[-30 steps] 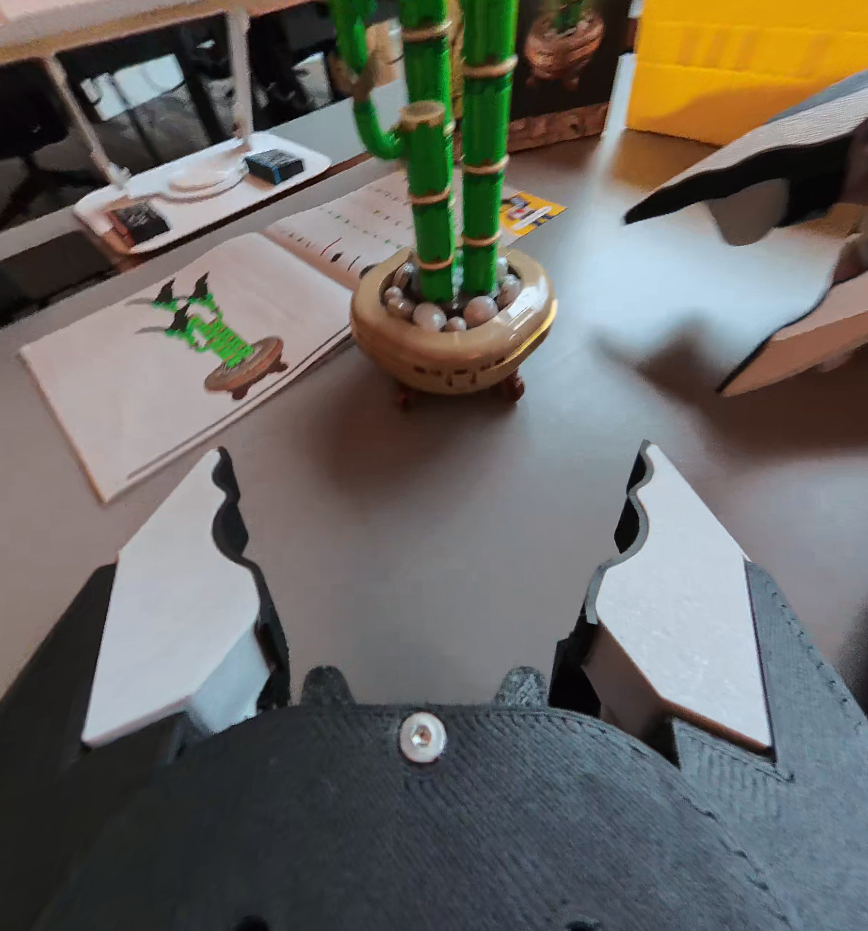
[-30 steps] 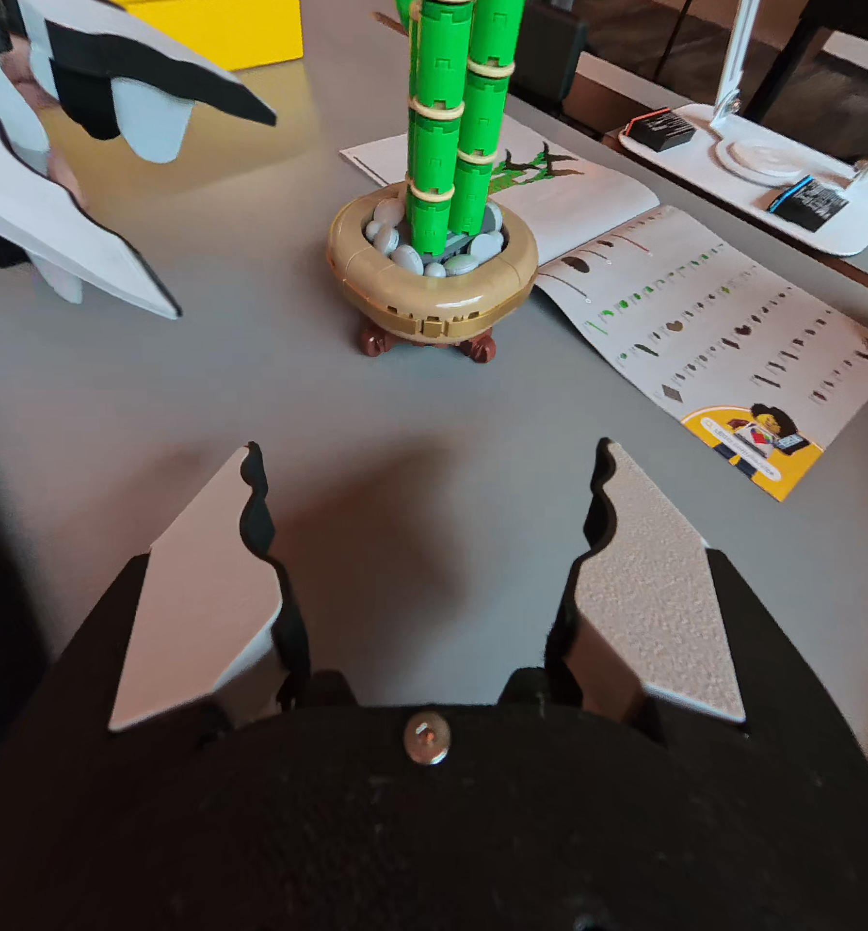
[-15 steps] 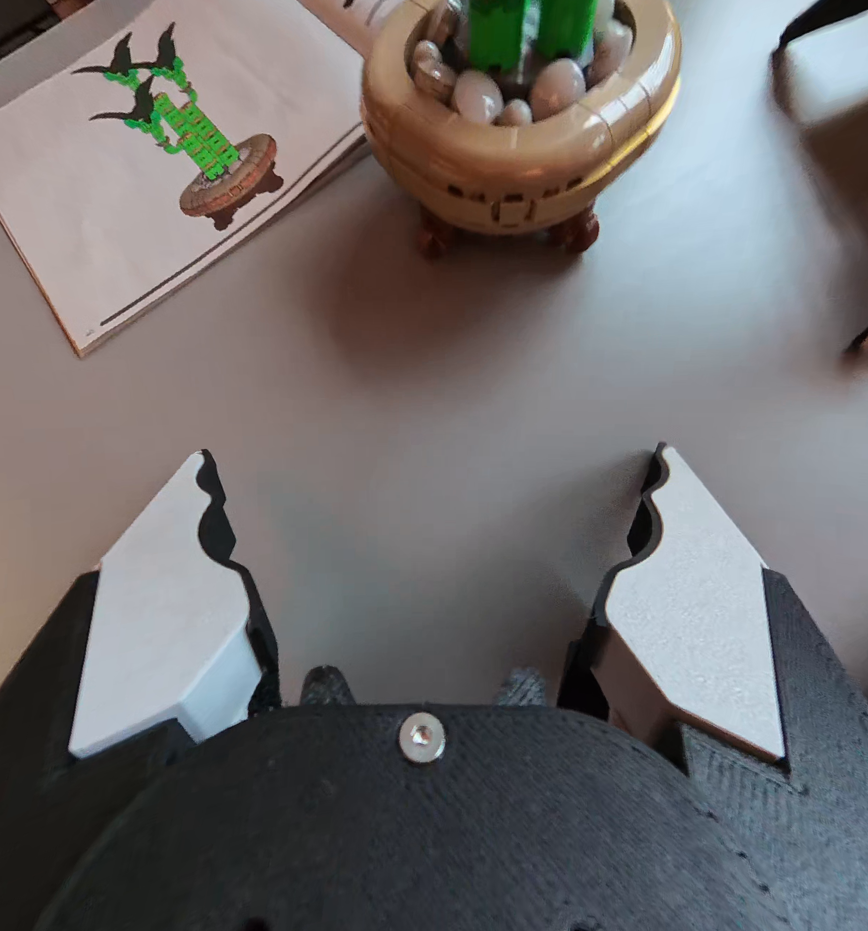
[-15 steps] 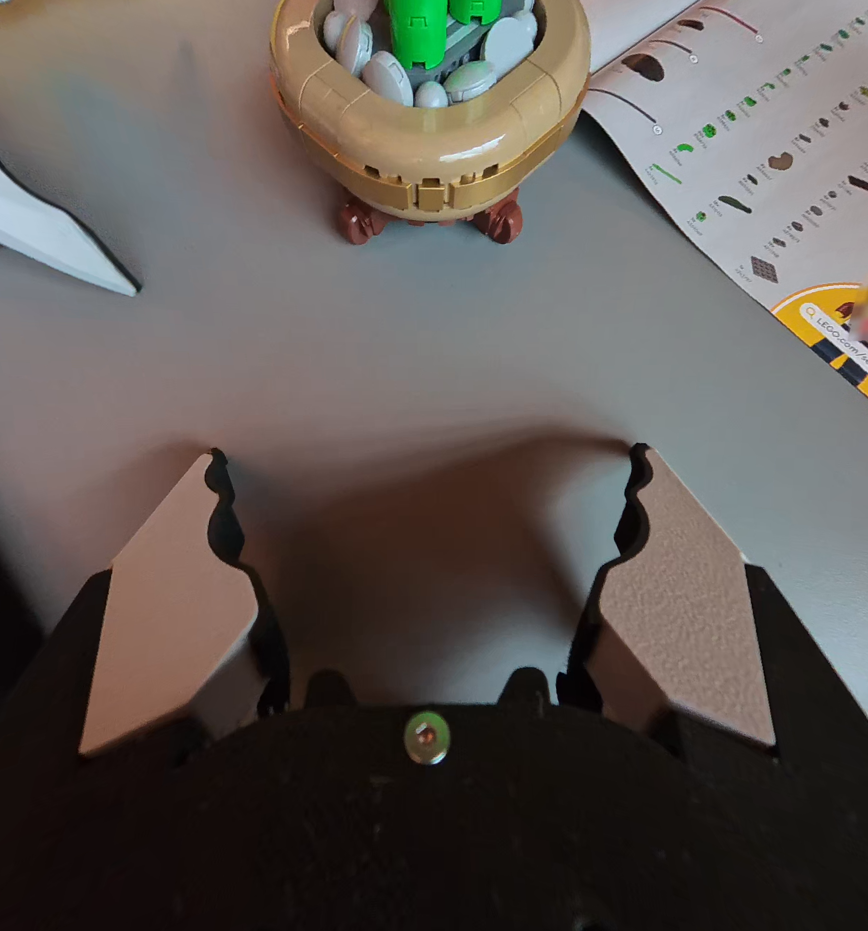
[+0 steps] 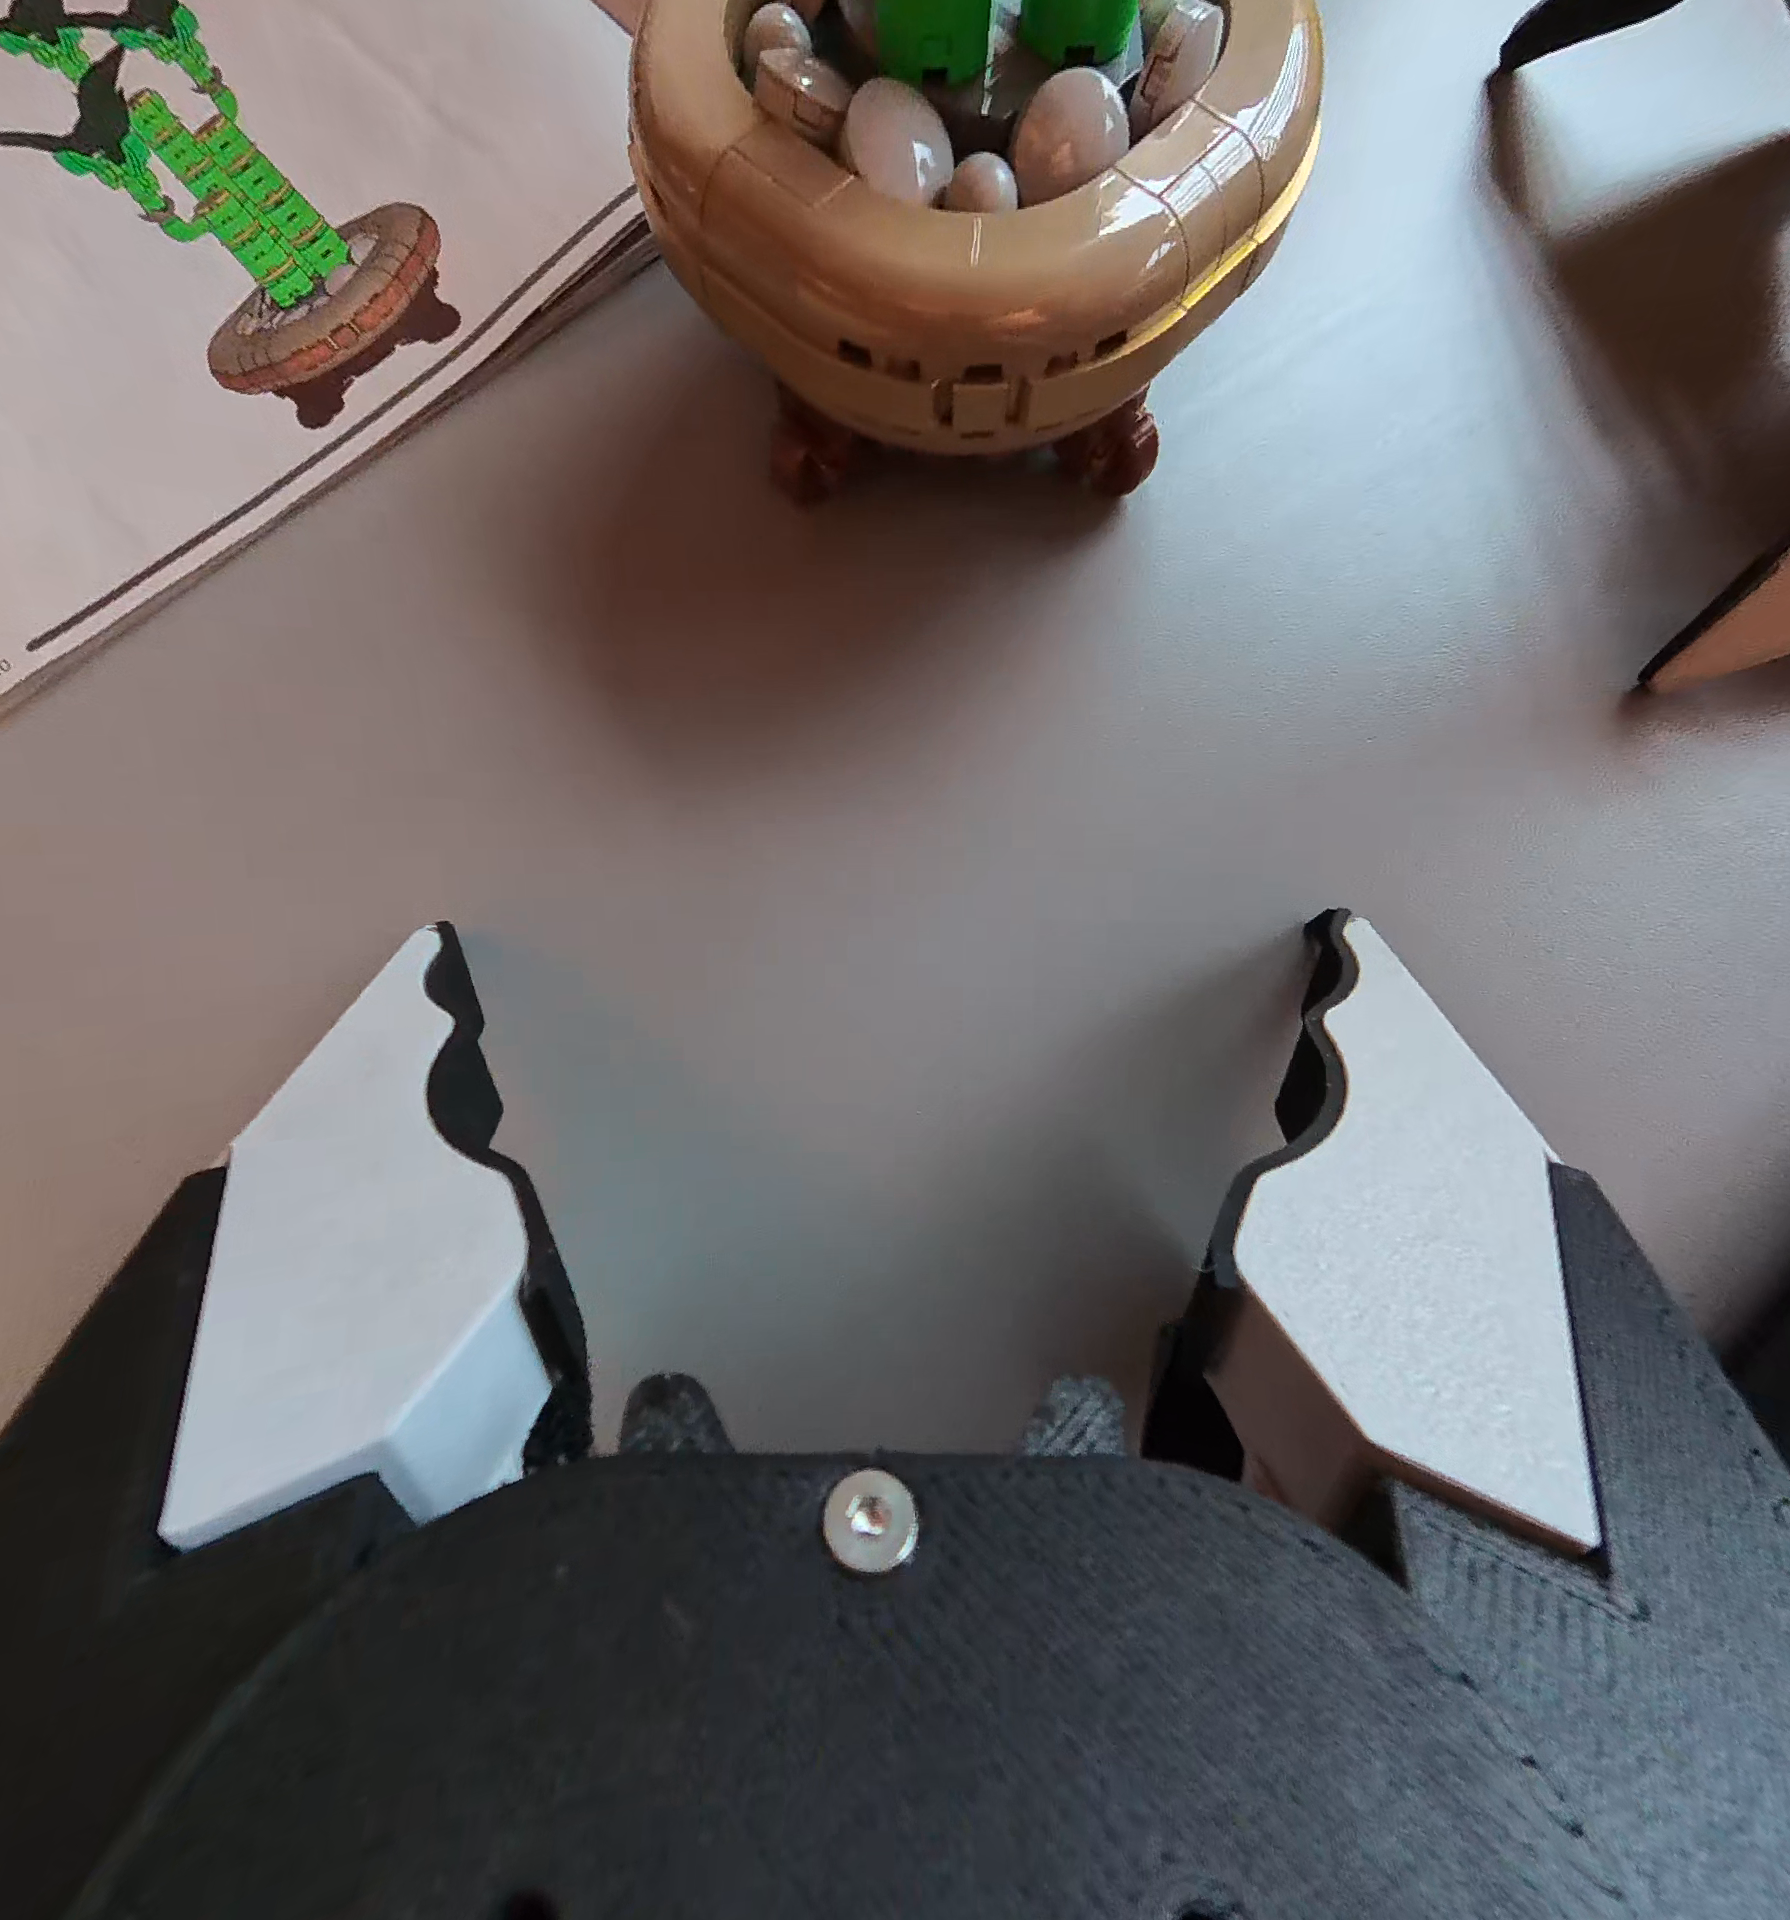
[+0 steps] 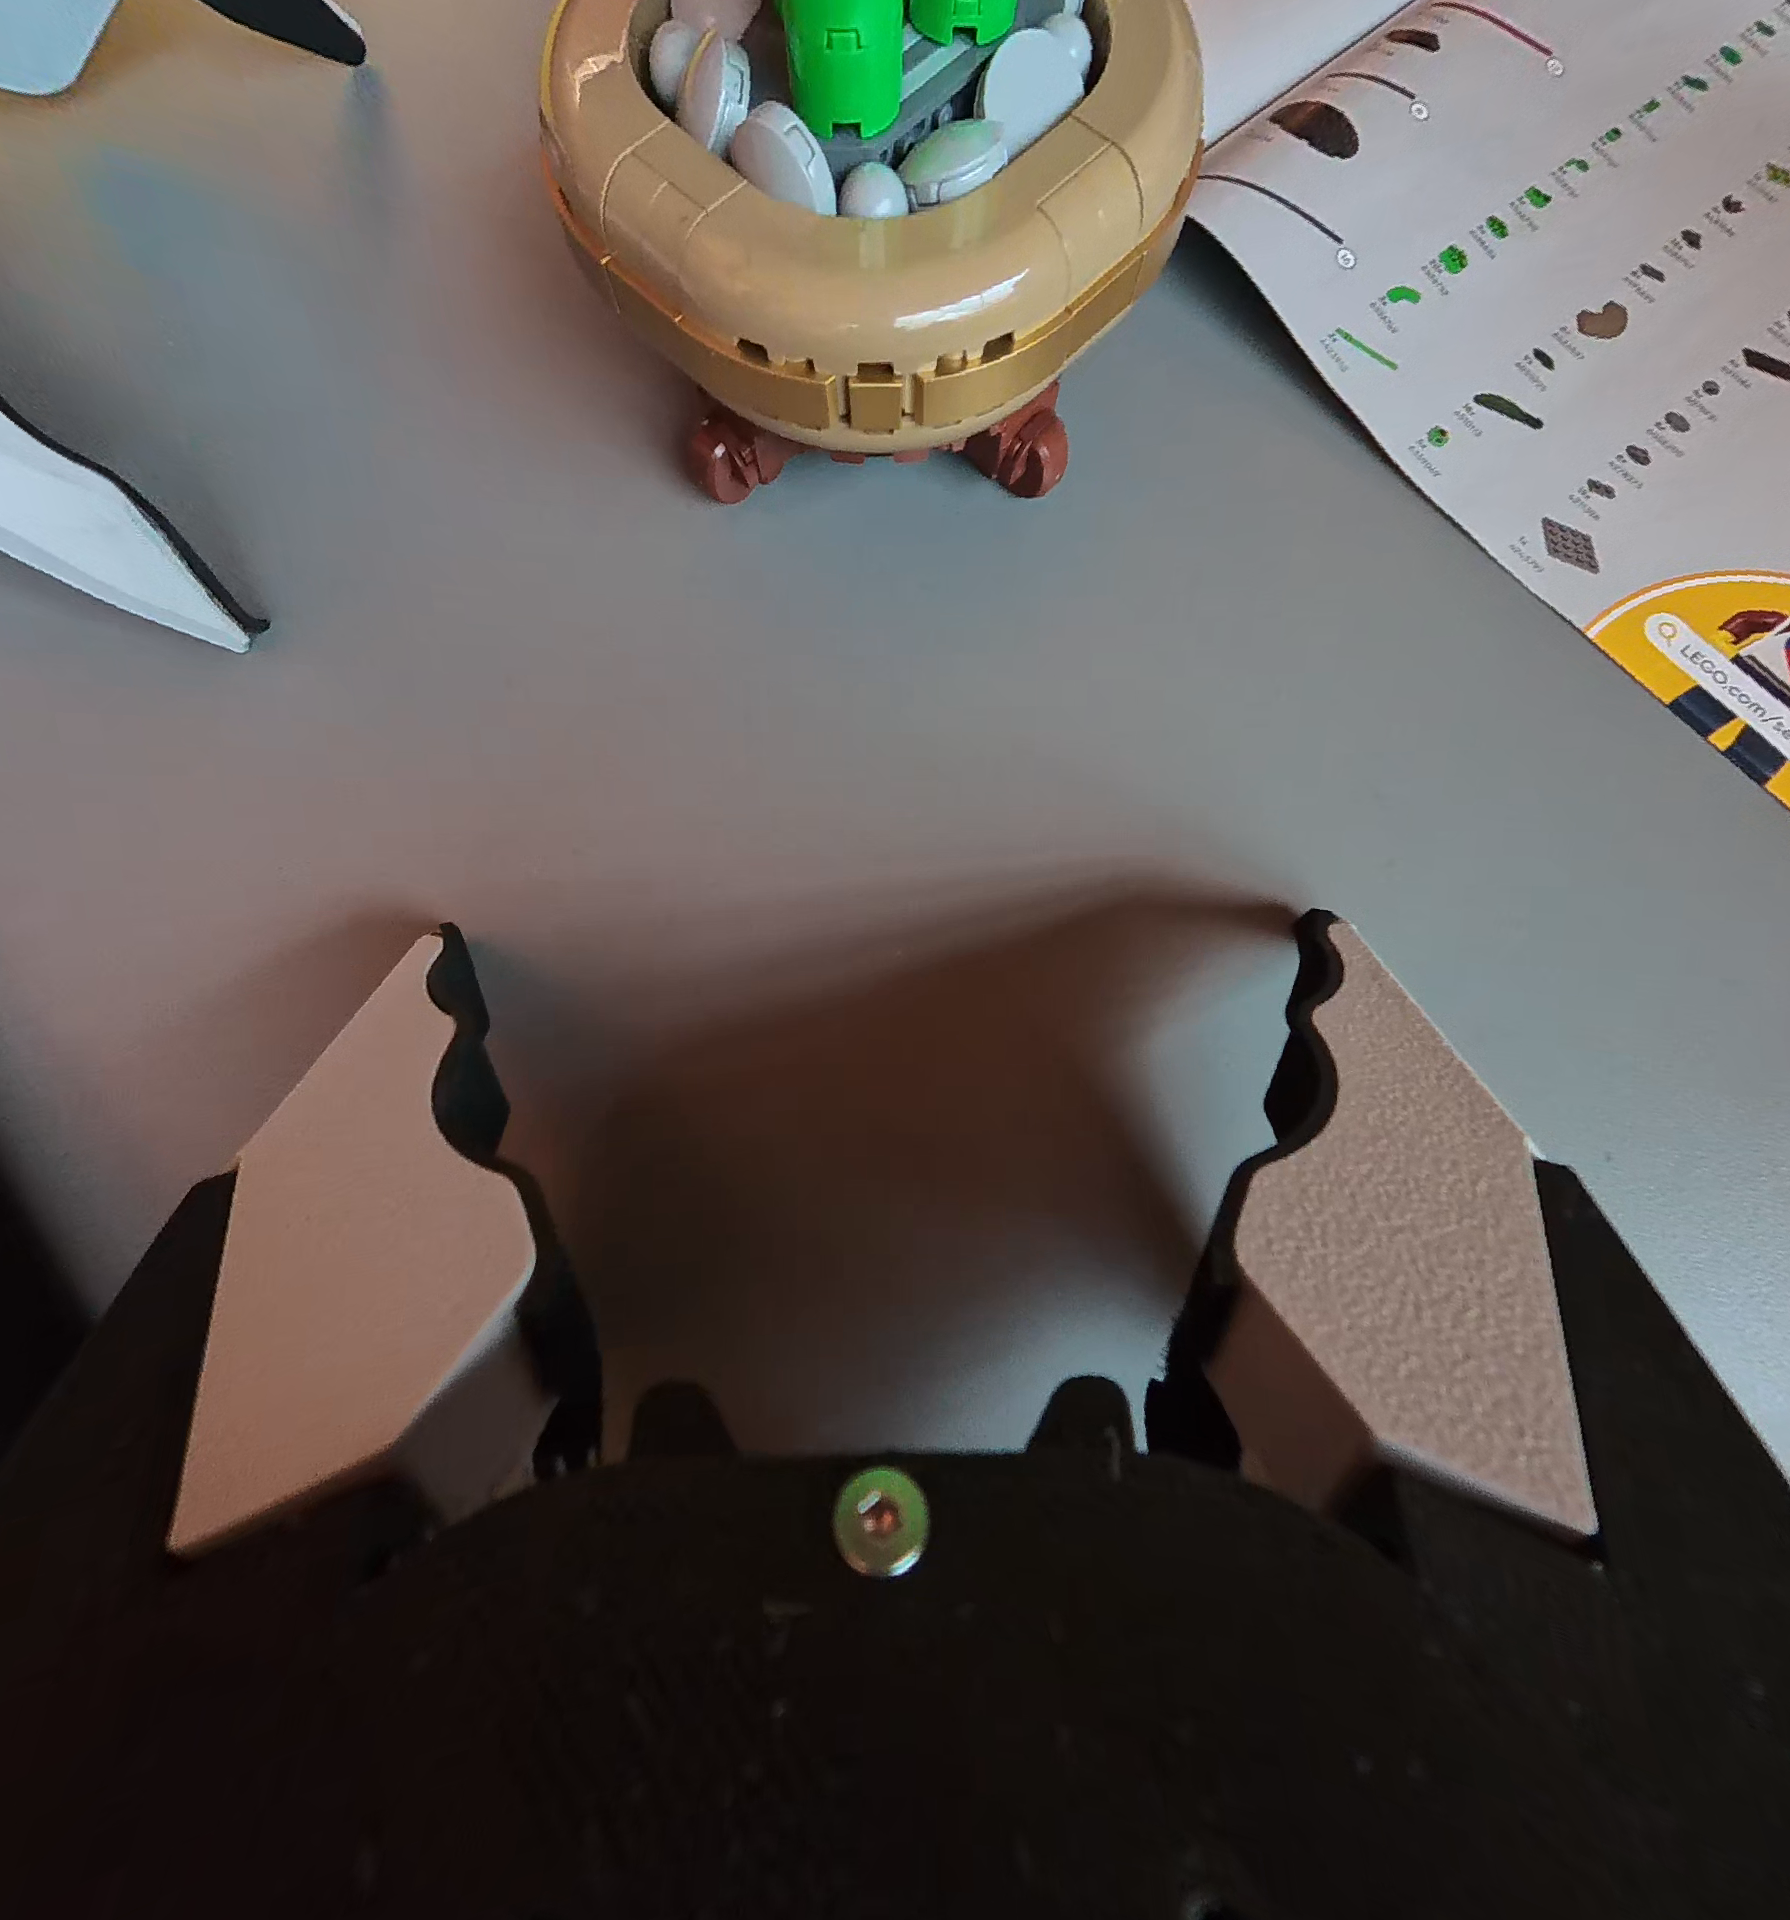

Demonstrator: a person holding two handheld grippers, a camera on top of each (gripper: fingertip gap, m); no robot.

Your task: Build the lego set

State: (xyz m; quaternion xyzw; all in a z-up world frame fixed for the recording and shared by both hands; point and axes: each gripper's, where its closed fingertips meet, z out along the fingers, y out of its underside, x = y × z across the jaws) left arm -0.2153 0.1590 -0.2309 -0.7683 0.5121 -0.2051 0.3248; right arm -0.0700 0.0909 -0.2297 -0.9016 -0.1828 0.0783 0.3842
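Two grippers hang over a grey table (image 5: 870, 790), each with its white-faced fingers spread wide apart and nothing between them. Nearest in the left wrist view is the left gripper (image 5: 891, 935), above bare tabletop; the right gripper (image 6: 886, 925) is likewise over bare table in its own view, casting a dark shadow under its fingers.

Farther on stands the lego set (image 5: 974, 260), upright on the table: a rounded tan pot on reddish-brown feet (image 6: 730, 462), filled with pale grey pebble pieces (image 6: 782, 156) around green stalks (image 6: 849, 68) that run out of the top of both views.

Beside the pot, seemingly just touching its left side in the left wrist view, lies an open instruction booklet (image 5: 195, 312). One page carries a drawing of the finished plant and a small page number at its corner. The facing page (image 6: 1597, 312), seen in the right wrist view, shows a printed parts list with tiny codes too small to read, and a yellow corner panel (image 6: 1743, 696) bearing a toy figure and a line of writing.
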